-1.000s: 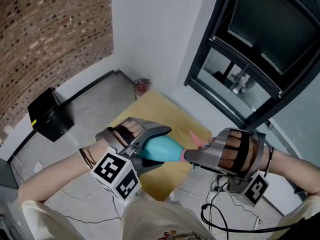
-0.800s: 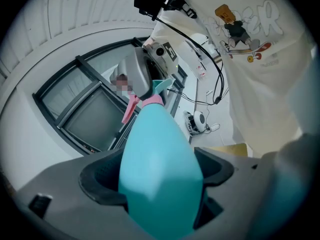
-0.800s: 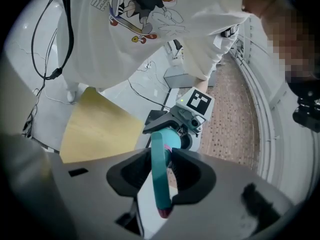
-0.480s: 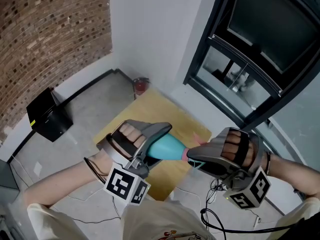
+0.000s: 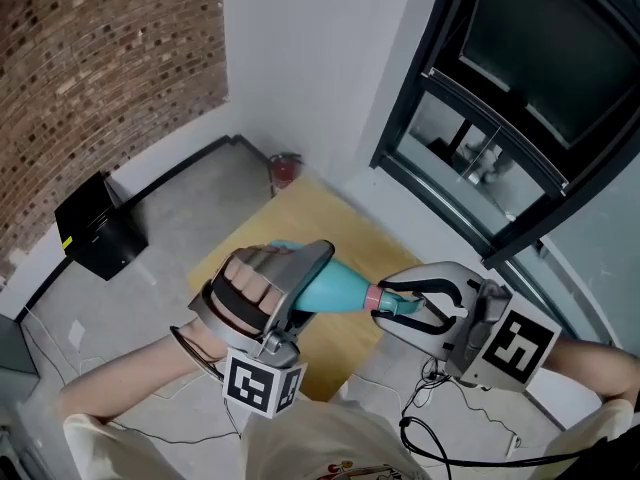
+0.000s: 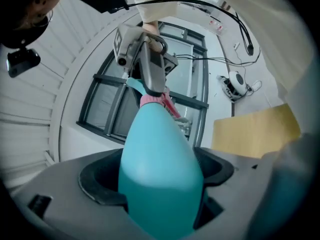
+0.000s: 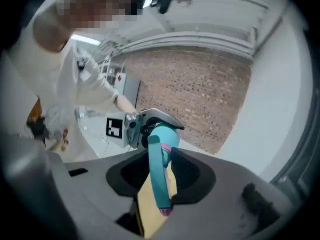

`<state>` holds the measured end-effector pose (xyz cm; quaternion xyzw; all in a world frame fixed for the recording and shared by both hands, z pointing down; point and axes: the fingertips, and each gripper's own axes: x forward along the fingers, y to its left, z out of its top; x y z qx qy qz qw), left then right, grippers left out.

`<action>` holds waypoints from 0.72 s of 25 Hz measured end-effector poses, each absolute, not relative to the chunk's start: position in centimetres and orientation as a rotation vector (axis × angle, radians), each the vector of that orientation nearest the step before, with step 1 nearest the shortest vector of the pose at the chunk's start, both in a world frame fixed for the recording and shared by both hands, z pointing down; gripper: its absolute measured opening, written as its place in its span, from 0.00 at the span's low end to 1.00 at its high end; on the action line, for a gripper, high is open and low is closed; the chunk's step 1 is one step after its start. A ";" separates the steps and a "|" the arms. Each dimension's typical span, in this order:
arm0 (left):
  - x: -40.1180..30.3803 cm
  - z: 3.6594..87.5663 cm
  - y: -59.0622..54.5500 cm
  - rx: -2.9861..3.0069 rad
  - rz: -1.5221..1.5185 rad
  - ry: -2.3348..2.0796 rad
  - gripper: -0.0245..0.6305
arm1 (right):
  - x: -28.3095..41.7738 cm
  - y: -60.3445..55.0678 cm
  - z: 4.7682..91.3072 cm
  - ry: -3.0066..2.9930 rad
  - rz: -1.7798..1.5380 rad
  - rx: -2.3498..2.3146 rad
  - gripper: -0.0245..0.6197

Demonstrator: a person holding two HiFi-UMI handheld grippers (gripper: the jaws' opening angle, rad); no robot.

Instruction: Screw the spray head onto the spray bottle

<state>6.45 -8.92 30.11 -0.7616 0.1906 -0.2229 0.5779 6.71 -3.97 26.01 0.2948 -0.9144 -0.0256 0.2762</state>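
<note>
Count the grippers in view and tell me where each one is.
2. The left gripper clamps the teal spray bottle by its body; the right gripper grips its spray head, both in mid-air over the yellow board. None seems hidden.

Black box [image 5: 100, 230] by brick wall [image 5: 100, 78]; reddish container [image 5: 285, 171] beside yellow board [image 5: 322, 218].

The grey floor [image 5: 170, 208] bears a flat tan board [image 5: 312, 223], a black box [image 5: 95, 230] and a small red container [image 5: 284, 171].

Teal spray bottle [image 5: 330, 290] between the left fingers [image 6: 97, 184]. Teal spray head [image 5: 404, 306], pink collar, between the right fingers [image 7: 192, 176]. Black-and-white squares on the cubes [image 5: 262, 386] [image 5: 520, 346] behind them.
</note>
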 end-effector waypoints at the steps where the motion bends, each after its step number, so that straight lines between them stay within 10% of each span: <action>1: 6.4 30.1 -8.9 -1.765 -0.518 0.457 0.70 | 6.8 -4.1 26.0 -2.502 0.059 0.816 0.23; 18: 3.7 37.7 -7.8 -2.167 -0.698 0.464 0.69 | 15.2 -9.5 41.2 -2.159 0.480 0.944 0.23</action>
